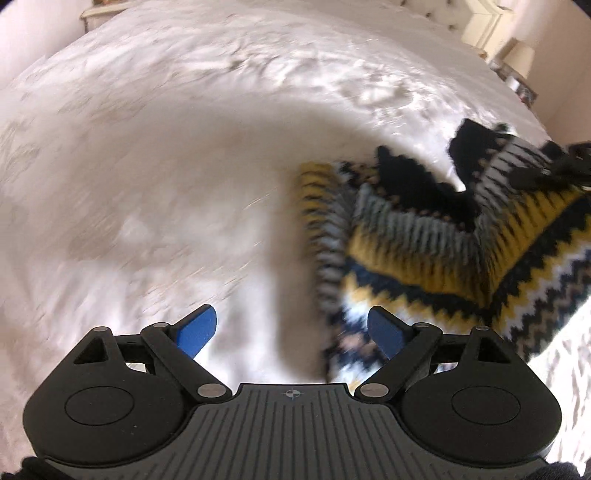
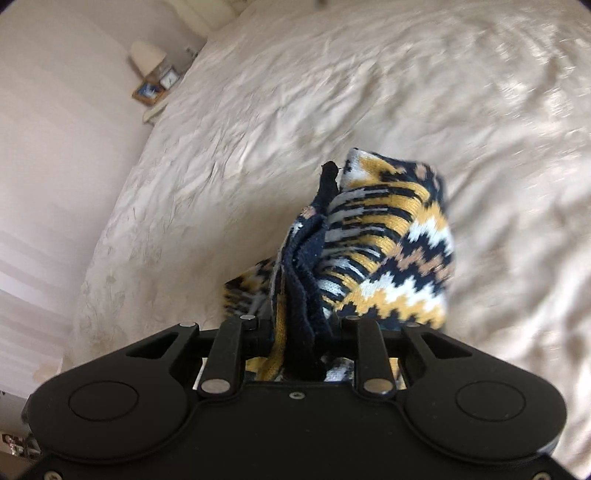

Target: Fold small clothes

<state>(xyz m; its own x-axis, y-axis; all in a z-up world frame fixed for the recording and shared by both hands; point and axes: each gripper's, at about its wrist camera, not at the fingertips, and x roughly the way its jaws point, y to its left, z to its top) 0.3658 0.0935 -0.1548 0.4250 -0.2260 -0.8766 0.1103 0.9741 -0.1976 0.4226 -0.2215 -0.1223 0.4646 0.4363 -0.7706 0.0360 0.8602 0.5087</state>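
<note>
A small knitted sweater (image 1: 436, 240) with navy, yellow, white and grey zigzag bands hangs bunched over the white bedspread (image 1: 166, 166). My left gripper (image 1: 291, 332) is open and empty, its blue pads (image 1: 197, 328) spread, with the sweater's lower edge just at its right finger. My right gripper (image 2: 295, 332) is shut on the sweater (image 2: 388, 240) and holds it lifted, the cloth bunched between the fingers; the fingertips are hidden by the knit. The right gripper also shows at the right edge of the left wrist view (image 1: 554, 170), clamped on the sweater's top.
The bedspread (image 2: 258, 110) covers the whole bed. A bedside table with a lamp (image 2: 147, 55) and small frames stands by the wall. A tufted headboard (image 1: 439, 14) is at the far end. Both views are motion-blurred.
</note>
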